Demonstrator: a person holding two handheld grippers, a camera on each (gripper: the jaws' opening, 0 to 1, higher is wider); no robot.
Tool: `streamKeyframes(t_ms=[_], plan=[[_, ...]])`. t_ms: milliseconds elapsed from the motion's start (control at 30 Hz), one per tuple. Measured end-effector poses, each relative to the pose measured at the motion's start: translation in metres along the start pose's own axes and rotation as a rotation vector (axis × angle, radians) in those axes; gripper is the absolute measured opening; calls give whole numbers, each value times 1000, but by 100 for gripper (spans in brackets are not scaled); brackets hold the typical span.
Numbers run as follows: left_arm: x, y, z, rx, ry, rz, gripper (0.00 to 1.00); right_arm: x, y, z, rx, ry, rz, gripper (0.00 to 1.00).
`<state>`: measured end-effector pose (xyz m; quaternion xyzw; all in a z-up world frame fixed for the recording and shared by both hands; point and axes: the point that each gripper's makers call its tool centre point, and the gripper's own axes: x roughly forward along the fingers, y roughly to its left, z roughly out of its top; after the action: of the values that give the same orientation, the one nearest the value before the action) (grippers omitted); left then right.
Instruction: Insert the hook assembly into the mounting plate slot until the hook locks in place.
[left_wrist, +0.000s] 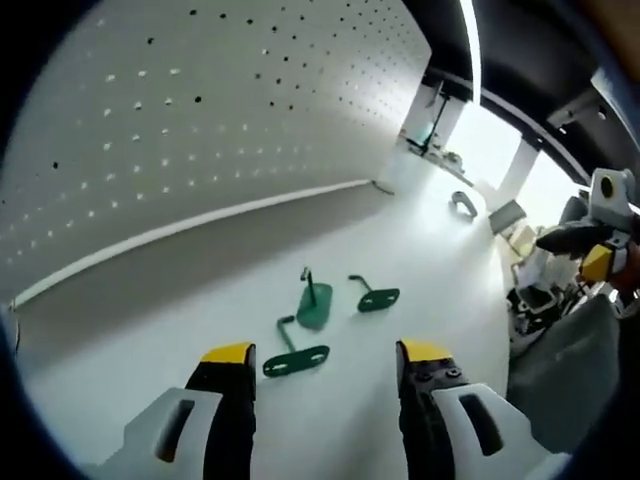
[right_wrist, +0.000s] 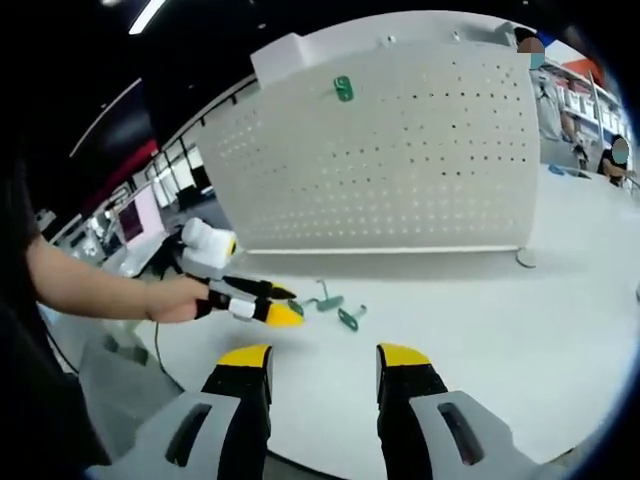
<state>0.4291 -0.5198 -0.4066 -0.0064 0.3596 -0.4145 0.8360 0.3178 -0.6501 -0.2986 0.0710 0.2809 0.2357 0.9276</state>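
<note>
Yellow-tipped jaws of my left gripper (left_wrist: 325, 362) rise closest in the left gripper view, spread wide with nothing between them. Just past the tips, three green hooks lie on the white table (left_wrist: 430, 250). The nearest hook (left_wrist: 296, 358) rests flat, its slotted plate running roughly across the view and its bent wire reaching up and left. The middle hook (left_wrist: 314, 301) sits just beyond it, plate flat and its wire standing up from the table. The far hook (left_wrist: 377, 297) lies a little to the right, apart from the other two, its wire pointing away to the left. Behind them stands the white pegboard (left_wrist: 200, 130), upright along the table's far edge. I can read no writing or labels on any of it.

From the right gripper view, my right gripper (right_wrist: 325, 358) is likewise open wide and empty, held over the table's near edge (right_wrist: 480, 330). My left gripper (right_wrist: 270, 303) comes in from the left, held in a hand (right_wrist: 175, 298), its yellow tip just beside the cluster of hooks (right_wrist: 332, 305); I cannot tell its opening from this side. One more green hook (right_wrist: 343, 88) hangs mounted high on the pegboard (right_wrist: 400, 170), near its top edge.
</note>
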Motion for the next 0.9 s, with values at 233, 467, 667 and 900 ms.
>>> streamKeyframes(t_ms=[233, 467, 667, 900], plan=[[4, 5, -7, 35, 30, 9, 41, 3, 0, 0, 3, 5, 1, 41], [3, 7, -11, 63, 49, 14, 13, 6, 1, -1, 12, 10, 3, 41], [5, 2, -11, 52, 46, 2, 5, 6, 3, -3, 13, 17, 8, 41], [1, -6, -7, 24, 36, -18, 3, 7, 3, -3, 14, 15, 8, 40]])
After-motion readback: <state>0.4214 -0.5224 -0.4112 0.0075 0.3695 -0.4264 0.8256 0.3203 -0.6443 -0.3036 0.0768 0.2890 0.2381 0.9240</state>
